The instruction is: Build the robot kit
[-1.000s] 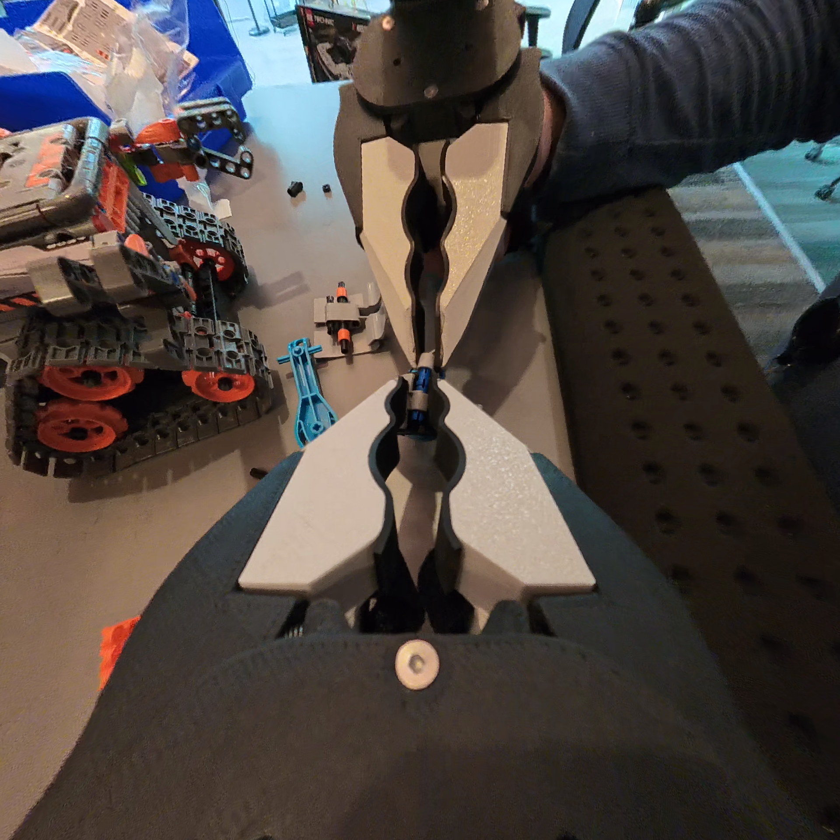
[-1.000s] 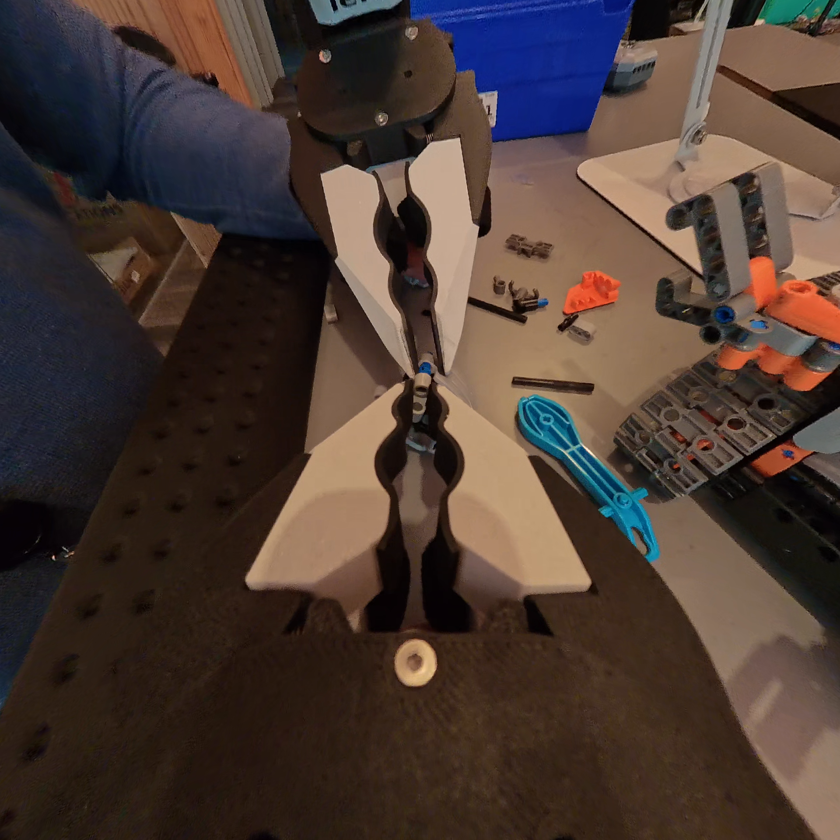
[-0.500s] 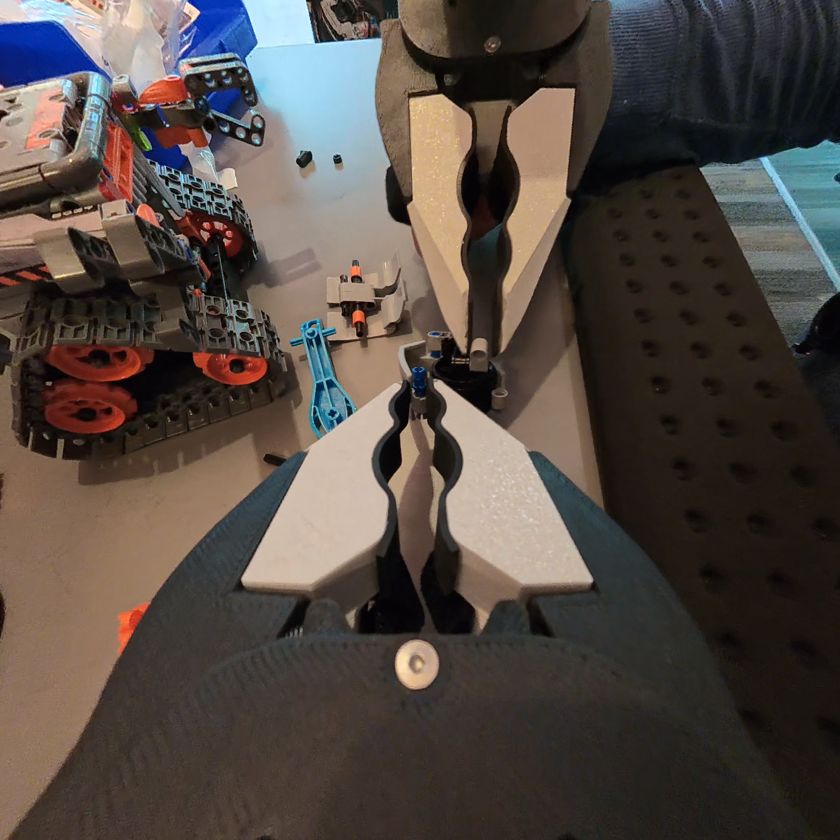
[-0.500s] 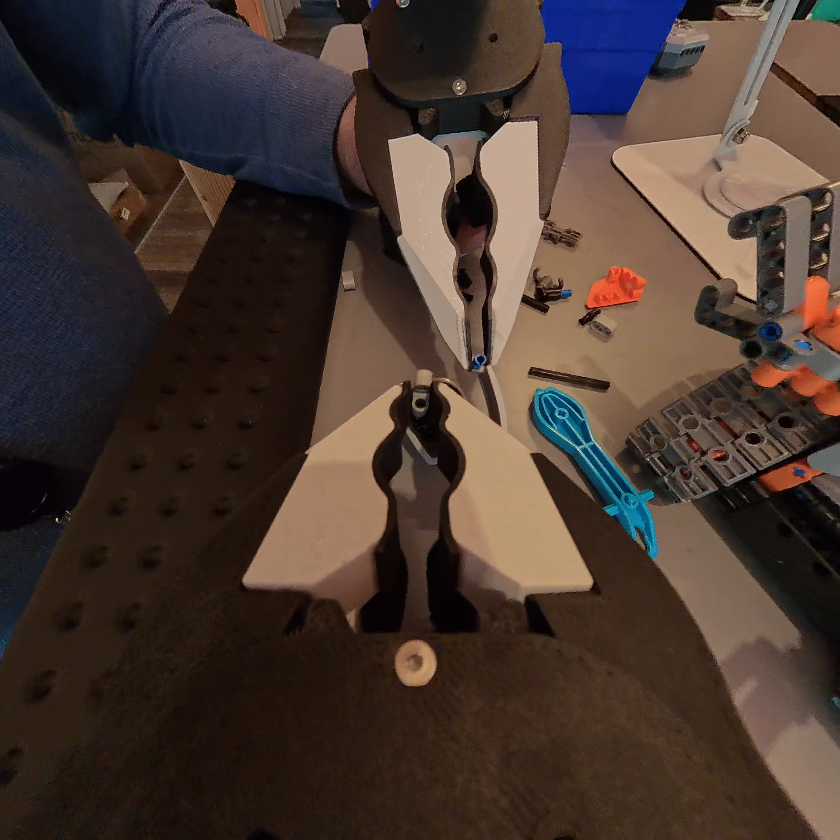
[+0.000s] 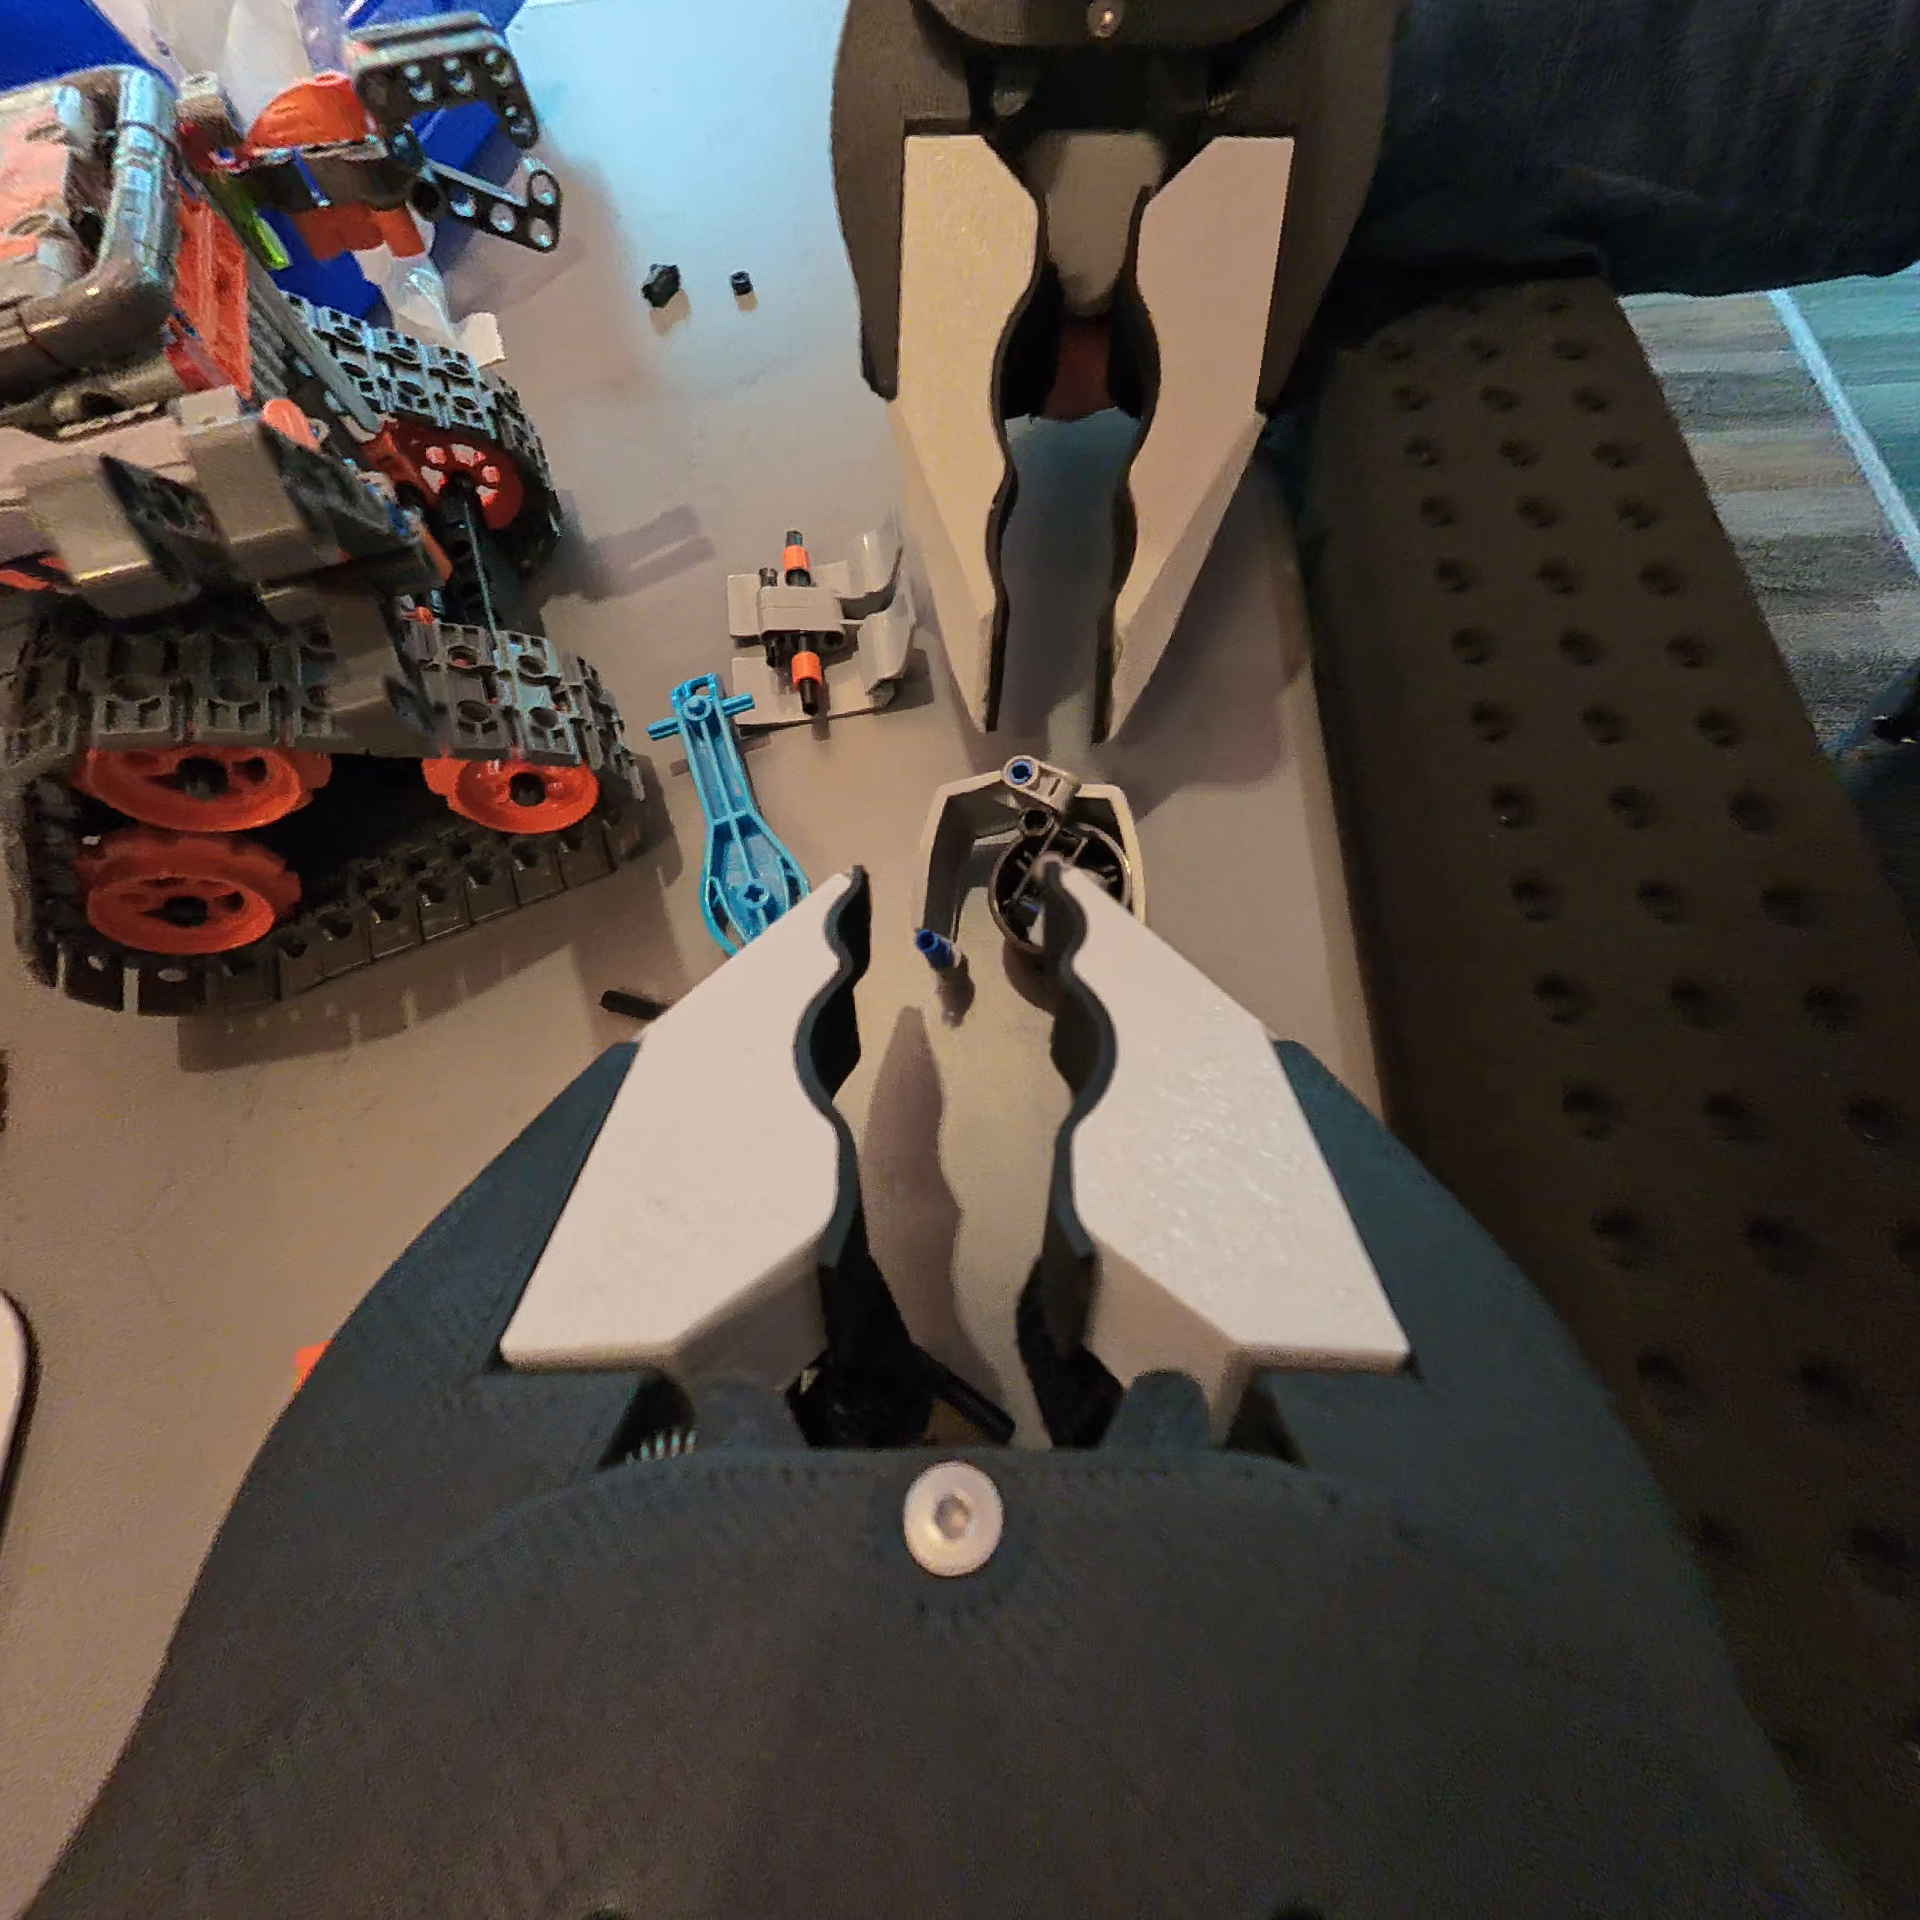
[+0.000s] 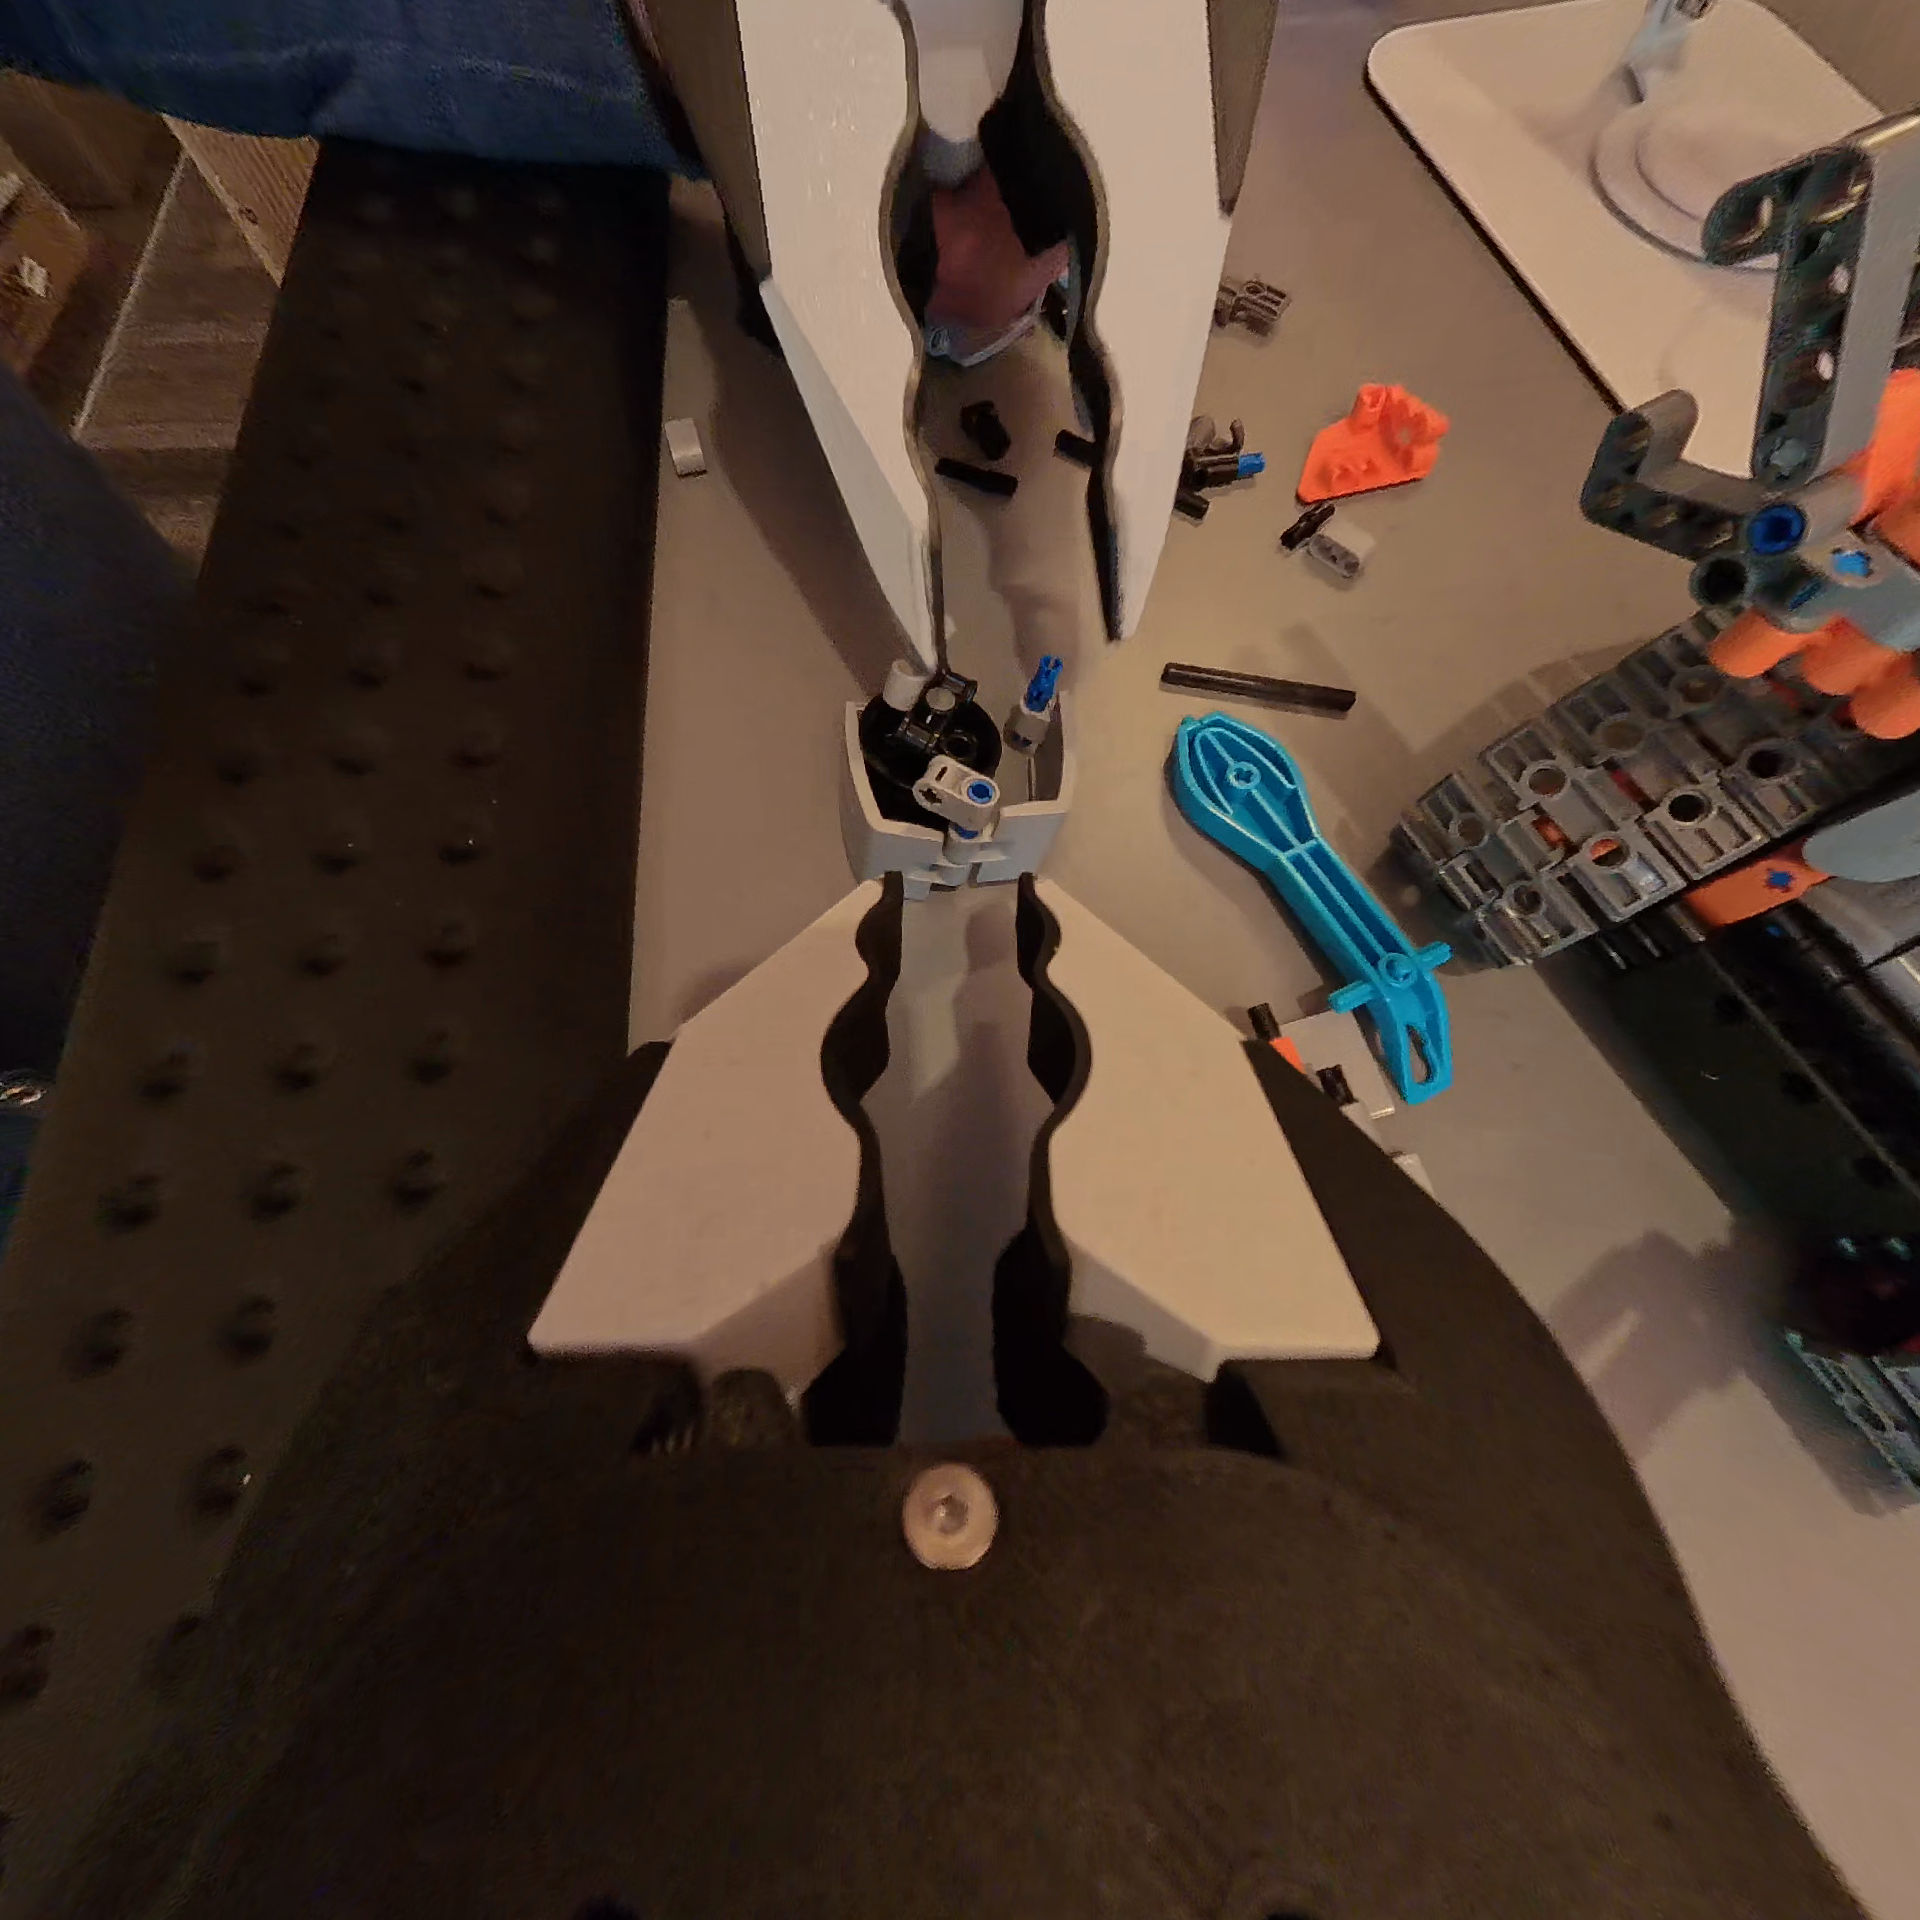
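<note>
A small grey curved-panel assembly (image 5: 1023,852) with a black ring and blue pins lies on the grey table between the two grippers. My left gripper (image 5: 951,894) is open and empty, its right fingertip just over the assembly's near edge. A loose blue pin (image 5: 930,943) lies between its tips. My right gripper (image 5: 1044,722) faces it from the far side, open and empty. In the right wrist view the assembly (image 6: 956,790) lies just beyond my open right gripper (image 6: 958,883), with the left gripper (image 6: 1023,634) open past it.
A tracked model with orange wheels (image 5: 312,727) stands to the left; it also shows in the right wrist view (image 6: 1662,810). A blue separator tool (image 5: 738,821), a grey part with orange pins (image 5: 810,634), a black axle (image 6: 1257,688) and an orange piece (image 6: 1371,442) lie nearby. A black perforated pad (image 5: 1610,935) borders the table. The left gripper's tips are roughly 5 cm from the right gripper's. The left tips stand about 6 cm off the black axle (image 6: 1257,688).
Both grippers were shut tip to tip on small parts, then drew apart. Now both have opened, and the grey assembly and blue pin lie on the table.
</note>
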The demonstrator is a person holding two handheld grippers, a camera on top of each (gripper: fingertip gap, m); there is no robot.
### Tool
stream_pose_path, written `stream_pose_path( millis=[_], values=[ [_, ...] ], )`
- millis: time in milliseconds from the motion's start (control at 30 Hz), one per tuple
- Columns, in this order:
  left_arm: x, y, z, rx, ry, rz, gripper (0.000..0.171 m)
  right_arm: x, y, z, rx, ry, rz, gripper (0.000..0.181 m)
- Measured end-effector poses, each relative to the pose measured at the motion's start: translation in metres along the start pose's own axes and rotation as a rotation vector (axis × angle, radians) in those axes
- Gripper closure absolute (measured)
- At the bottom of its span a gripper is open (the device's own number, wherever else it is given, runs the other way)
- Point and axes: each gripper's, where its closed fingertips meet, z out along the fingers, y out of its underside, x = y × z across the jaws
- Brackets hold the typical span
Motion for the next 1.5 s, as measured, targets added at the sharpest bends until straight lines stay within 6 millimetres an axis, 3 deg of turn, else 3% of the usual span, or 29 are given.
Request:
stream_pose_path(
  millis=[100, 167, 267, 400, 467, 567, 667, 800, 933, 1100, 1167, 1500],
  values=[
    [0.014, -0.004, -0.010, 0.024, 0.083, 0.014, 0.142, -0.003, -0.001, -0.004, 0.001, -0.004, 0.004, 0.160],
    [0.020, 0.002, -0.005, -0.017, 0.111, 0.022, 0.142, -0.010, -0.009, -0.002, 0.019, -0.028, 0.008, 0.161],
    [0.024, 0.013, 0.008, -0.098, 0.121, 0.045, 0.143, -0.018, -0.001, 0.010, -0.064, -0.032, -0.005, 0.159],
    [0.026, 0.011, 0.012, -0.097, 0.149, 0.011, 0.145, -0.013, 0.003, 0.018, -0.106, 0.010, -0.029, 0.170],
    [0.021, 0.011, 0.013, -0.096, 0.128, -0.022, 0.146, -0.008, 0.004, 0.017, -0.103, 0.027, -0.007, 0.173],
    [0.010, 0.006, 0.010, -0.065, 0.080, -0.070, 0.147, -0.006, 0.001, 0.012, -0.082, 0.058, 0.000, 0.161],
    [-0.008, -0.013, 0.003, 0.066, 0.042, -0.229, 0.148, -0.002, -0.012, 0.011, -0.046, 0.113, 0.021, 0.137],
    [-0.021, -0.037, -0.007, 0.222, 0.031, -0.366, 0.148, 0.025, -0.026, 0.013, -0.004, 0.318, 0.112, 0.113],
    [-0.020, -0.047, -0.006, 0.263, -0.003, -0.343, 0.148, 0.042, -0.042, 0.003, 0.076, 0.461, 0.155, 0.128],
    [-0.014, -0.052, -0.011, 0.311, 0.080, -0.366, 0.149, 0.035, -0.046, -0.001, 0.118, 0.373, 0.135, 0.131],
    [-0.011, -0.059, -0.017, 0.368, 0.136, -0.385, 0.158, 0.029, -0.050, -0.004, 0.164, 0.288, 0.121, 0.132],
    [0.006, -0.053, -0.017, 0.318, 0.217, -0.286, 0.158, 0.011, -0.048, -0.010, 0.167, 0.126, 0.052, 0.135]
  ],
)
